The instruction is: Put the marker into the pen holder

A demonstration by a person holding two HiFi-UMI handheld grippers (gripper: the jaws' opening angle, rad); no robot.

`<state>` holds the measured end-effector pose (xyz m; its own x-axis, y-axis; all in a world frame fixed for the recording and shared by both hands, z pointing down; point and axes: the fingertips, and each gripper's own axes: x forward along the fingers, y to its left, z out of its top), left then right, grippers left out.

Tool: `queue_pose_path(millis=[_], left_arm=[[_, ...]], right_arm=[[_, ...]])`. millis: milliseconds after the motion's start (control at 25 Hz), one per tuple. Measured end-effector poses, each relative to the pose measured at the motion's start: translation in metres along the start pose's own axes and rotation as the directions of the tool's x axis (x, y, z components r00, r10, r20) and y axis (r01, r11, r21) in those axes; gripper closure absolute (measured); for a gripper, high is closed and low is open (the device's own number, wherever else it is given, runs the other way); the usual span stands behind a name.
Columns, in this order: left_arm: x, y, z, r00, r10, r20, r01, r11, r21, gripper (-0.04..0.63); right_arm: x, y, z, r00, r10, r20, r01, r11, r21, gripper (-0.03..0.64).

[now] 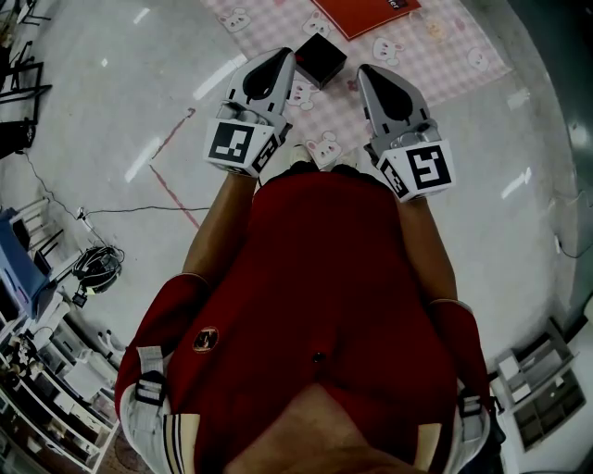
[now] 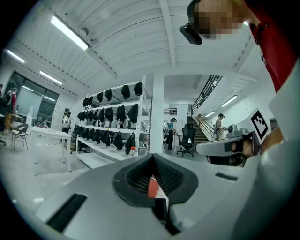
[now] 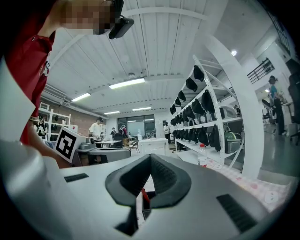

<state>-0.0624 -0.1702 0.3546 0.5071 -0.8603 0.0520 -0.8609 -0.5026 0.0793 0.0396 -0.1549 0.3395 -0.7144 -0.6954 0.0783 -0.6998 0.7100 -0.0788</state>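
Observation:
I see a black square box [image 1: 320,60], probably the pen holder, on a pink checked cloth [image 1: 445,46] between the tips of my two grippers. No marker can be made out in any view. My left gripper [image 1: 285,56] is held just left of the box, jaws together with nothing in them. On the other side of the box my right gripper [image 1: 364,70] is likewise shut and empty. In the left gripper view the left gripper [image 2: 152,157] points level across the room. The right gripper [image 3: 150,158] does the same in its own view.
A red book [image 1: 371,13] lies at the far edge of the cloth. The person's red shirt [image 1: 315,296] fills the near half of the head view. Shelving racks [image 2: 110,126] with dark bags, a white pillar [image 2: 156,112] and people stand farther off.

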Motion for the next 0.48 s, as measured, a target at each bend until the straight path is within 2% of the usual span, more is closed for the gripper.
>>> queue_pose_path(millis=[480], left_arm=[[0.0014, 0.0057, -0.0042, 1.000, 0.000, -0.018, 0.000, 1.000, 0.000, 0.589]], right_arm=[[0.0016, 0.0002, 0.0034, 1.000, -0.009, -0.005, 0.009, 1.000, 0.000, 0.618]])
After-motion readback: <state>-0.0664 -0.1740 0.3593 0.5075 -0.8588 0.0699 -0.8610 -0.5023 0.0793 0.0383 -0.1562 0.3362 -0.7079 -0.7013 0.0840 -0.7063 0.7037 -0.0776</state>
